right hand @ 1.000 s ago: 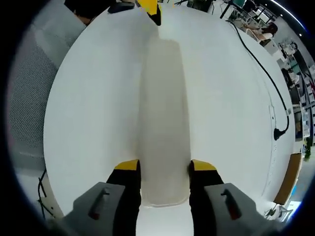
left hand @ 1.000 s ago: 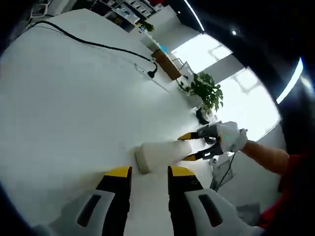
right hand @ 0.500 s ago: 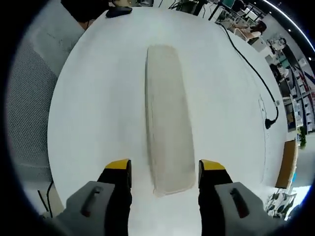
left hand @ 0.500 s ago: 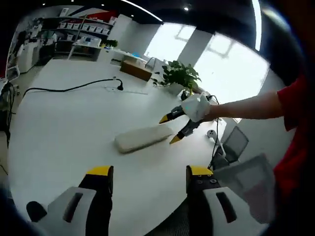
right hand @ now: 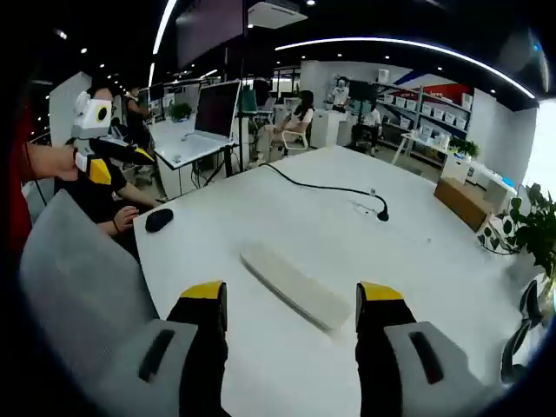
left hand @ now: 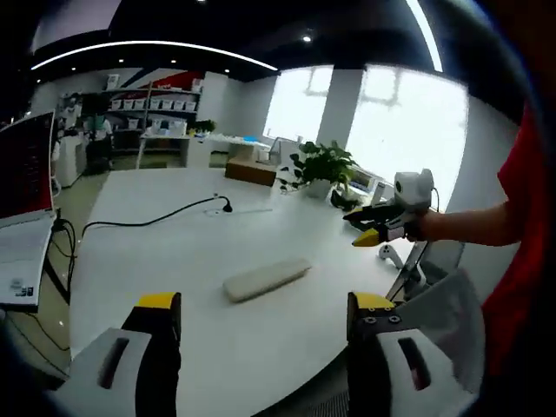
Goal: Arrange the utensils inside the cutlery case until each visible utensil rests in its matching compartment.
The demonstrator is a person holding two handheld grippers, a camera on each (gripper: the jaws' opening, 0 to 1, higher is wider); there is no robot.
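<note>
Left gripper view shows the cutlery case (left hand: 266,279), a long pale closed case, lying flat on the white table (left hand: 174,252) ahead of the left gripper (left hand: 263,306), between and beyond its two yellow-tipped jaws and well apart from them; those jaws stand wide, with nothing between them; beyond and to the right of the case the right gripper (left hand: 369,228) hangs above the table's edge, held on a bare forearm, its yellow tips close together and lying nearly level, though whether they are parted I cannot tell from here; past the case a black cable (left hand: 152,222) runs across the table to a plug, and a potted plant (left hand: 321,165) stands at the far side; right gripper view has the same case (right hand: 294,286) lying slantwise just ahead of the right gripper (right hand: 291,295), between its jaws' lines but clear of both, the jaws set wide and empty; a dark computer mouse (right hand: 159,220) rests to the left of the case near the table's edge; the left gripper (right hand: 95,148) shows far off to the left, raised
</note>
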